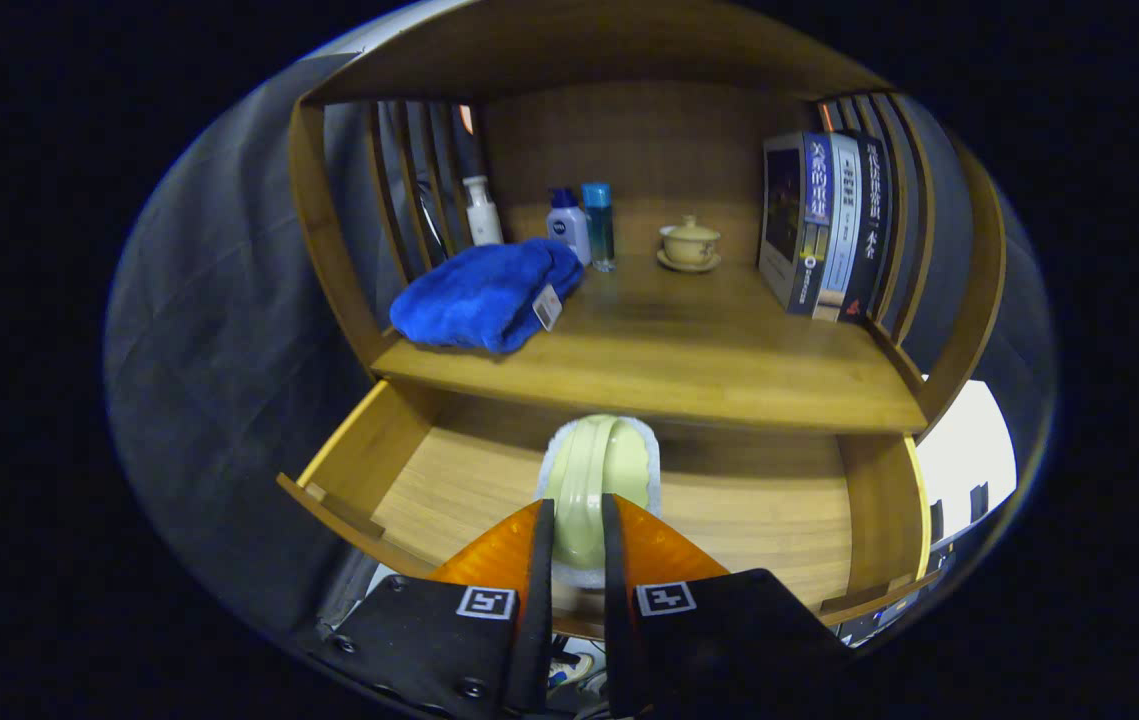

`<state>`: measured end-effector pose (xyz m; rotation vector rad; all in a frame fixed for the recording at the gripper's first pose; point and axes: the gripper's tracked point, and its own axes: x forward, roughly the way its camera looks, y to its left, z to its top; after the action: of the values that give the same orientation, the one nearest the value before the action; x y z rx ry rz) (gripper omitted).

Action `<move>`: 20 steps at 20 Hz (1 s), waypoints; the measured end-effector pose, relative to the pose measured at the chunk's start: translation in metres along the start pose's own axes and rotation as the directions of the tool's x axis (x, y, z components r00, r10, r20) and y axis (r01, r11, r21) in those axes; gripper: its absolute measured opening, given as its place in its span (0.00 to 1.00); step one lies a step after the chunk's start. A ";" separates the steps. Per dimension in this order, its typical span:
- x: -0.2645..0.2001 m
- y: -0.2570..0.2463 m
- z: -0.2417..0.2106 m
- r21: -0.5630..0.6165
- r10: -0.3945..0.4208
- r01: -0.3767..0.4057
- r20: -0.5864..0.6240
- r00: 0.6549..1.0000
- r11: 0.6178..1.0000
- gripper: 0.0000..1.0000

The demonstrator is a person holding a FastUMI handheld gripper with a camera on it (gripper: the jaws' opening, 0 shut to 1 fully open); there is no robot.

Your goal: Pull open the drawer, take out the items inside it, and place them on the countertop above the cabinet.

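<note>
Because the drawer (449, 480) is already pulled out under the countertop (669, 360), the work here is the lifting-out: the gripper (577, 530) has its two fingers closed in on the arched handle of a pale green scrubbing brush (597, 470) with a white pad under it, pressing that handle from either side, which looks like a grip taken to carry it upward. The brush sits between the fingers and just ahead of them, over the middle of the drawer's wooden floor, with its far end tucked close under the countertop's front edge. Going from the left along the countertop, a folded blue towel (484, 295) lies near the front corner, a white bottle (482, 210) and two small bottles (584, 225) stand behind it, a lidded teacup (689, 243) on its saucer sits toward the back centre, and a row of books (824, 225) stands at the right. The bare stretch in the middle seems the likeliest landing place; the overhanging front edge is the thing to clear first.
</note>
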<state>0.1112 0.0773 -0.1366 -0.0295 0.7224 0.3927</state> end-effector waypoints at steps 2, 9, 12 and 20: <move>-0.013 0.008 0.014 -0.011 0.017 -0.016 0.048 0.999 1.000 0.30; -0.035 0.008 0.100 -0.038 0.011 0.000 0.283 0.959 0.999 0.30; -0.018 -0.007 0.129 0.013 -0.037 0.035 0.346 0.938 0.999 0.30; 0.048 -0.033 0.156 0.091 -0.095 0.071 0.293 0.952 0.993 0.30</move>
<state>0.2550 0.0880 -0.0535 0.0724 0.4371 0.2792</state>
